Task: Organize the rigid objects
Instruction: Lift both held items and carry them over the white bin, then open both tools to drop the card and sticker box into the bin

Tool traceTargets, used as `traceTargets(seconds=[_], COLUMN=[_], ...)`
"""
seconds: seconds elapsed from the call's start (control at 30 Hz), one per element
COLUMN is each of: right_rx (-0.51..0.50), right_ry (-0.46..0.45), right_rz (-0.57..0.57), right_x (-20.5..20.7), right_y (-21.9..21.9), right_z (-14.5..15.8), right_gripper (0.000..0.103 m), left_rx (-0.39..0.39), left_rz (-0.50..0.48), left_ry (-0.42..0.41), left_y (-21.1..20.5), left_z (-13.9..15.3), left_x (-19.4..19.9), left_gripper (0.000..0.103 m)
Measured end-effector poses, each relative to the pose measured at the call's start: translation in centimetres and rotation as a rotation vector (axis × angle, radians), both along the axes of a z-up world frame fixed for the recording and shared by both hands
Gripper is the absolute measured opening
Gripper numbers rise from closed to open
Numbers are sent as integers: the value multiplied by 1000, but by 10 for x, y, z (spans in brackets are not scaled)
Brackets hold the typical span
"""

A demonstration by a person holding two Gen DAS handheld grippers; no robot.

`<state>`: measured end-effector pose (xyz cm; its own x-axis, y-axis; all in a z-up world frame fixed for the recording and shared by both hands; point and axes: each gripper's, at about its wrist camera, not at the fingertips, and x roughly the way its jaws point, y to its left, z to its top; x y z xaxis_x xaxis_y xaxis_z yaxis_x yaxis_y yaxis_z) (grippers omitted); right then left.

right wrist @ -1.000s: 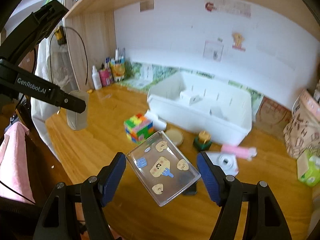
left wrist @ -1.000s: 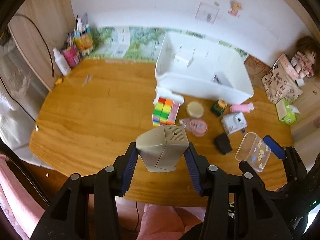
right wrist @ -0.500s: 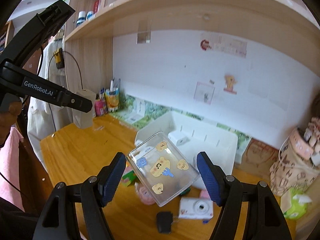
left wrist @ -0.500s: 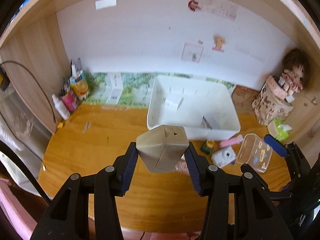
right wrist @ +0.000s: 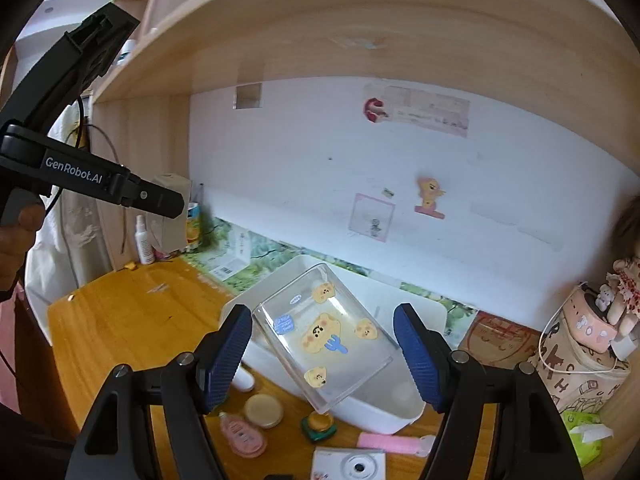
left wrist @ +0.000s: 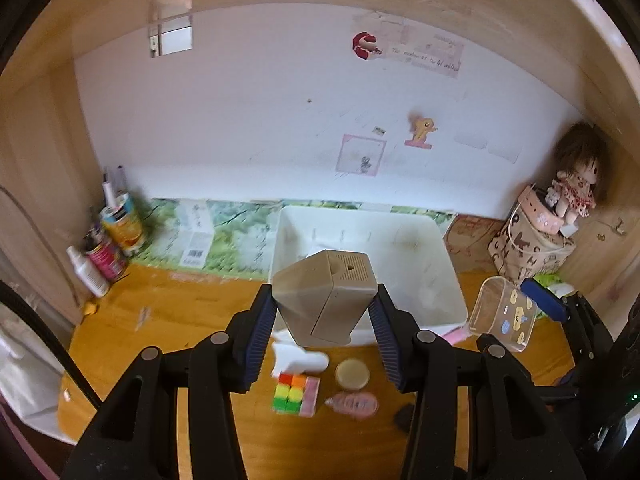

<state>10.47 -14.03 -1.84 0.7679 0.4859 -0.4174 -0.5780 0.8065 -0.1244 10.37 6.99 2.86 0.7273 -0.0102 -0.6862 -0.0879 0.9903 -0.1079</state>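
A beige plastic device (left wrist: 326,300) with a small vent grille is clamped between the blue pads of my left gripper (left wrist: 323,312), above the near edge of the white bin (left wrist: 404,240). In the right wrist view the same device (right wrist: 170,208) shows at the far left. A clear plastic box (right wrist: 324,336) with bear stickers sits tilted in my right gripper (right wrist: 322,320), its corners against the pads. It hangs over the bin's (right wrist: 400,416) near rim. From the left wrist view the clear box (left wrist: 502,314) is at the right.
Loose on the wooden table lie a coloured cube (left wrist: 296,394), a round tin (left wrist: 352,374), a pink bottle (left wrist: 354,404), a white camera (right wrist: 352,466) and a green toy (right wrist: 318,426). Bottles (left wrist: 108,248) stand back left. A patterned bag with a doll (left wrist: 576,184) fills the right corner. A wooden shelf (right wrist: 360,20) hangs overhead.
Both grippers have risen and tipped upward while moving toward the bin. The wall and shelf now fill more of each view. Both grips are unchanged.
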Motion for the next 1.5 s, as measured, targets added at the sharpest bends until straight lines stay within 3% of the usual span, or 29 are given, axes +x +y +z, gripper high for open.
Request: traceTargets(seconds=[0.5, 0.7, 1.07, 1.13, 1.17, 1.5], right_rx=[-19, -35, -42, -36, -30, 0], right_ry=[-6, 22, 69, 77, 74, 74], right_rz=[-12, 3, -5, -9, -12, -47], right_x=[56, 70, 85, 86, 85, 77], right_y=[10, 17, 19, 17, 16, 7], right_z=[-39, -53, -63, -62, -61, -51], right_gripper=[74, 74, 75, 78, 80, 82], left_rx=[-88, -97, -87, -84, -86, -120], left_rz=[-65, -109, -122, -117, -116, -111], left_ry=[-87, -163, -166, -170, -182, -235], left_y=[3, -4, -8, -8, -9, -9], left_z=[-47, -56, -64, -65, -63, -52], left_x=[62, 73, 90, 90, 88, 72], left_gripper=[51, 52, 53, 74, 78, 82])
